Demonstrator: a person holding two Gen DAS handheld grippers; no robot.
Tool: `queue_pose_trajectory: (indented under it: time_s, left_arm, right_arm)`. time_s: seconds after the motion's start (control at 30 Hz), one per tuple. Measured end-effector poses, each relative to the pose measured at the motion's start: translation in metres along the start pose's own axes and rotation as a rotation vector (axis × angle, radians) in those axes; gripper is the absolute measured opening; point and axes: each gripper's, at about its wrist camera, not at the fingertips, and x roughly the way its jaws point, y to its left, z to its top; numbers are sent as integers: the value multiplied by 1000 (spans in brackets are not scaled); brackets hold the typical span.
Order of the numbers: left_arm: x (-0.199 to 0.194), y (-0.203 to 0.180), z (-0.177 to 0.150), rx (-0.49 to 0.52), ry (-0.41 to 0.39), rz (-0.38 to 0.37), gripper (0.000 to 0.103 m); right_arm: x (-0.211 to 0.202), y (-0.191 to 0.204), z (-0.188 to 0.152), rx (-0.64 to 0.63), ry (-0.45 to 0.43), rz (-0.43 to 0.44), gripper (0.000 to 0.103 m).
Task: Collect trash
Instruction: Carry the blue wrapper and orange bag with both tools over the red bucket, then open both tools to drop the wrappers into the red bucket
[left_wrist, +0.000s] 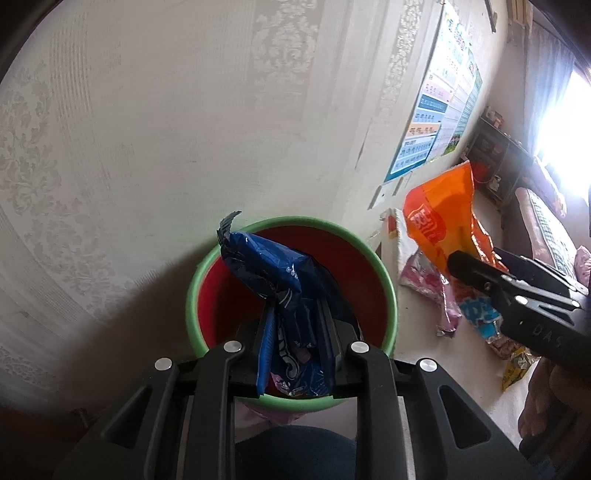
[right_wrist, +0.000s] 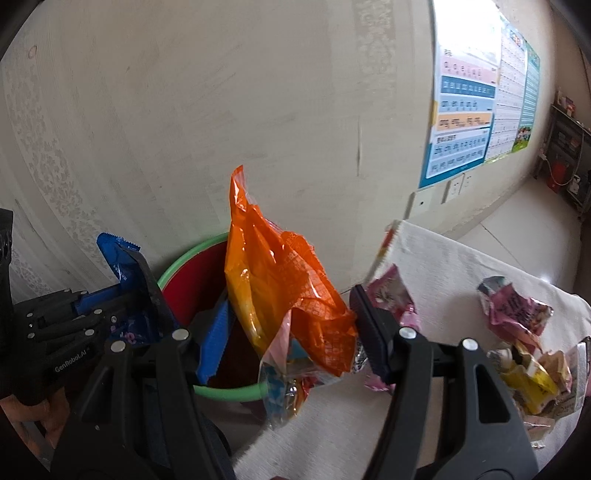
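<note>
A red bucket with a green rim (left_wrist: 391, 295) stands against the wall. My left gripper (left_wrist: 295, 332) is shut on a crumpled blue wrapper (left_wrist: 266, 266) and holds it over the bucket's mouth. In the right wrist view this gripper (right_wrist: 144, 295) and its blue wrapper (right_wrist: 118, 254) sit left of the bucket rim (right_wrist: 184, 258). My right gripper (right_wrist: 291, 332) is shut on a large orange bag (right_wrist: 266, 280), which stands upright beside the bucket's right side. A clear printed wrapper (right_wrist: 284, 380) hangs below the bag. The left wrist view shows the orange bag (left_wrist: 439, 210) right of the bucket.
To the right, a white cloth (right_wrist: 443, 258) lies on the floor with several crumpled wrappers, pink (right_wrist: 517, 314) and yellow (right_wrist: 528, 384). Posters (right_wrist: 465, 110) hang on the wall and a dark shelf (right_wrist: 569, 147) stands far right. A person's knee (left_wrist: 295, 450) is just below the bucket.
</note>
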Motion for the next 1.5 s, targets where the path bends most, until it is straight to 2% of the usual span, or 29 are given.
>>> queue_pose_trajectory:
  time_s: [0.3,0.7,0.73,0.8,0.87,0.97,1.13,1.27,1.5]
  left_arm:
    - [13,18,8,-12,9,-4,21]
    - [33,36,1,-39,47,-20,22]
    - [34,36,1,-39,50,-19,23]
    - [37,36,3,-36,56,-15,31]
    - [38,37,4,-41,55,-22,61]
    - [38,39,2,-50,47,-33,72]
    - [36,43,-4,-71,51,-23,83]
    - [32,41,-6,-85,49,-36,86]
    - [18,5,-5,-22,27,-57,91]
  right_arm:
    - [26,19,4,-19,34,10,61]
    - [58,31,1,-21,74,17,61]
    - [60,31,1,-20,76,20,64]
    - [63,31,1,-20,78,20,68]
    - [64,30,0,-18,72,16,83]
    - [64,30,-4,-24,69,3,88]
    - [58,23,-6,-13,71,-16,96]
    - [42,17,-7,-4,53,-40,98]
    - [7,1,-18,16,33,-71,98]
